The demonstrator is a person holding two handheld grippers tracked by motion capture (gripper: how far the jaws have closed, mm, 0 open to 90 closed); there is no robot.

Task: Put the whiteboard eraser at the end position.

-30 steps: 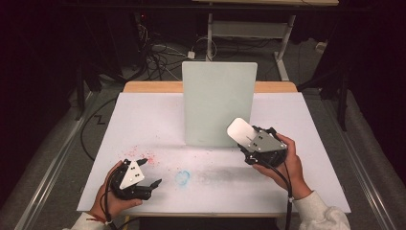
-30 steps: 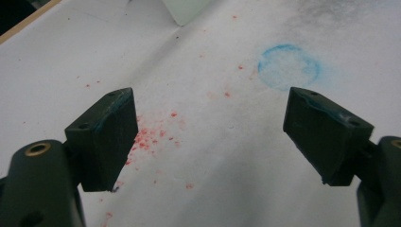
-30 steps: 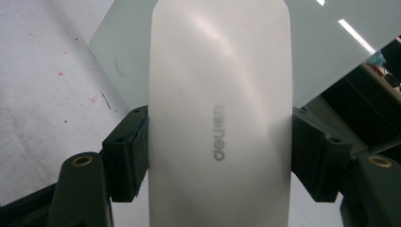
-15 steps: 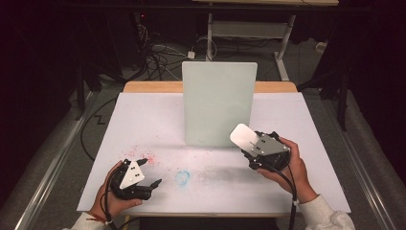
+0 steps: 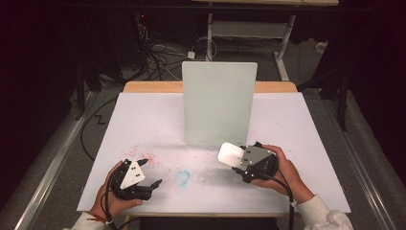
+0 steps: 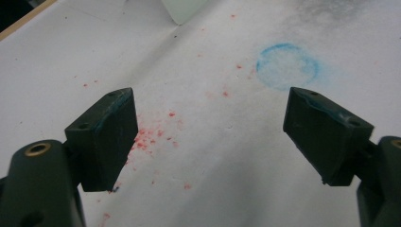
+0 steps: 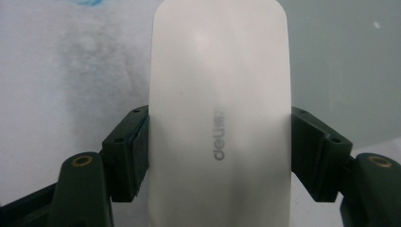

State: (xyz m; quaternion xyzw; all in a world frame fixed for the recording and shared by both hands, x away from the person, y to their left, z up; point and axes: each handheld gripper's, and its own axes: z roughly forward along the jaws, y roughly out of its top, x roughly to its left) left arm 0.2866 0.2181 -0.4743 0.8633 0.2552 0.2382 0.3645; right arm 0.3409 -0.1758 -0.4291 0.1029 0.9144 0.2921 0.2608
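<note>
A white-covered table [image 5: 143,124] stands in a dark room (cables [image 5: 158,52] tangled on the grey floor [image 5: 57,143] behind).

White-topped table [image 5: 143,120], wooden edge at the back. An upright pale board [image 5: 219,103] stands on it; red specks [image 5: 143,155], a blue ring stain [image 5: 182,177] and a grey smudge [image 5: 210,175] mark the surface.

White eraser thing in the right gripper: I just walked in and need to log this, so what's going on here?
A person holds a gripper in each hand. The right gripper has its jaws shut on a white oblong plastic eraser, held before the upright pale green board. The left gripper is open over the white table sheet, near red specks and a blue smudged ring.
</note>
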